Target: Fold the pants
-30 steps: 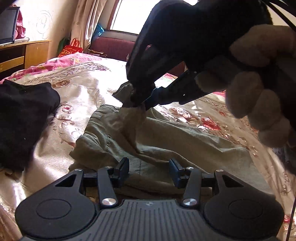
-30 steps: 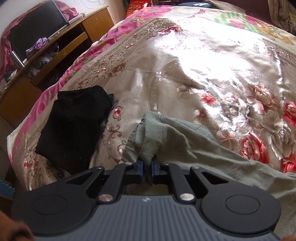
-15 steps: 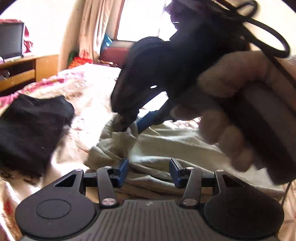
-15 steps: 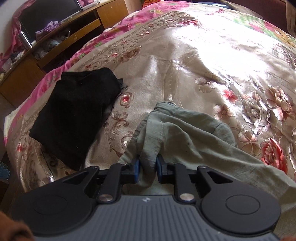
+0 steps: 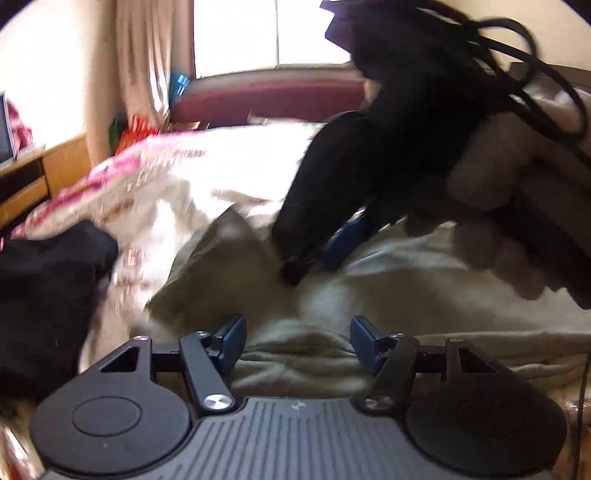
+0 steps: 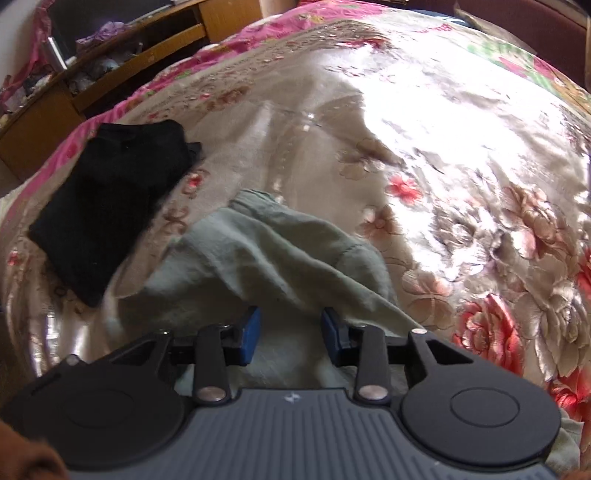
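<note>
Pants (image 6: 280, 266) on bed (image 6: 443, 147), bunched beside black garment (image 6: 107, 206); one fold roughly laid, edges uneven, not yet flat. Left claw (image 5: 297, 341) spread above near hem, holding nothing. Right claw (image 6: 290, 332) spread over the cloth, gripping nothing. Smoothing and further folds judged outstanding.

a bed is filling most of the room, its floral satin bedspread (image 6: 424, 147) shining where sunlight is falling on it. beyond the bed's far end, a bright window (image 5: 273, 35) is glowing above a dark red headboard (image 5: 269, 99), with a pale curtain (image 5: 144, 62) hanging to the left of the window. to the left of the bed, a wooden shelf unit (image 6: 122, 62) is standing, its shelves holding clutter.
</note>
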A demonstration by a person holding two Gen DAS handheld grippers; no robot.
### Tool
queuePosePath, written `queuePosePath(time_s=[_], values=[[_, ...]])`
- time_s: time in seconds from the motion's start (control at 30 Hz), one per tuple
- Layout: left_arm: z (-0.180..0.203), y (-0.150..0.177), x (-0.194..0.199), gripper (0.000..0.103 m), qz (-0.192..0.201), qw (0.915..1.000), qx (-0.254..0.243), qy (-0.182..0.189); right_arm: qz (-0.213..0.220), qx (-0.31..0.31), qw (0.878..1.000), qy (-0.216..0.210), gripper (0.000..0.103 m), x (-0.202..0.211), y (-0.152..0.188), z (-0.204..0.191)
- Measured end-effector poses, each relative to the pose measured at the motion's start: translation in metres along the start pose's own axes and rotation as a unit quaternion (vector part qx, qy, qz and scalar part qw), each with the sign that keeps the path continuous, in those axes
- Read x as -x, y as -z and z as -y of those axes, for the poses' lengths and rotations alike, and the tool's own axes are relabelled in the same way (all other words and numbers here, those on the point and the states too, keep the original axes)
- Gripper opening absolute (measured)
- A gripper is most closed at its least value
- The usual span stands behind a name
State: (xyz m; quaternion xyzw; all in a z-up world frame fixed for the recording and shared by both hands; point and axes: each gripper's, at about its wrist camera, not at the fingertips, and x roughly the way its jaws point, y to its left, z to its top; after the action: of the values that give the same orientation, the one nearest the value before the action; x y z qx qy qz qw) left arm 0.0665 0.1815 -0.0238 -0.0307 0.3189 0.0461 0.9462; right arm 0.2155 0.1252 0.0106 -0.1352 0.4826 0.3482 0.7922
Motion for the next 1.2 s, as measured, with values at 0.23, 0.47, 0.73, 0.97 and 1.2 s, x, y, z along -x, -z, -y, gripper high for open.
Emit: queuePosePath(time_s=[0.23, 0.47, 0.73, 0.97, 1.2], values=[[-0.006, 0.003, 0.009, 0.075, 0.0, 0.9993, 0.037, 0.004, 0.036, -0.063, 0.997, -0.026, 0.018, 0.004, 0.004, 0.032], [-0.008, -0.025, 0.015, 0.077, 0.047, 0.9971, 0.054, 0.024, 0.052, -0.042, 0.996, -0.058, 0.022, 0.013, 0.004, 0.027], [-0.026, -0.02, -0.014, 0.076, -0.013, 0.9956, 0.034, -0.087, 0.077, -0.034, 0.994, -0.071, 0.022, -0.011, -0.019, -0.001], [-0.021, -0.016, -0.007, 0.077, -0.041, 0.9918, 0.015, -0.12, 0.088, -0.035, 0.995, -0.034, 0.02, -0.015, -0.008, 0.001], [0.007, -0.016, 0.02, 0.077, -0.002, 0.9948, -0.031, -0.097, 0.152, -0.134, 0.979, -0.001, 0.026, 0.09, 0.087, 0.088]])
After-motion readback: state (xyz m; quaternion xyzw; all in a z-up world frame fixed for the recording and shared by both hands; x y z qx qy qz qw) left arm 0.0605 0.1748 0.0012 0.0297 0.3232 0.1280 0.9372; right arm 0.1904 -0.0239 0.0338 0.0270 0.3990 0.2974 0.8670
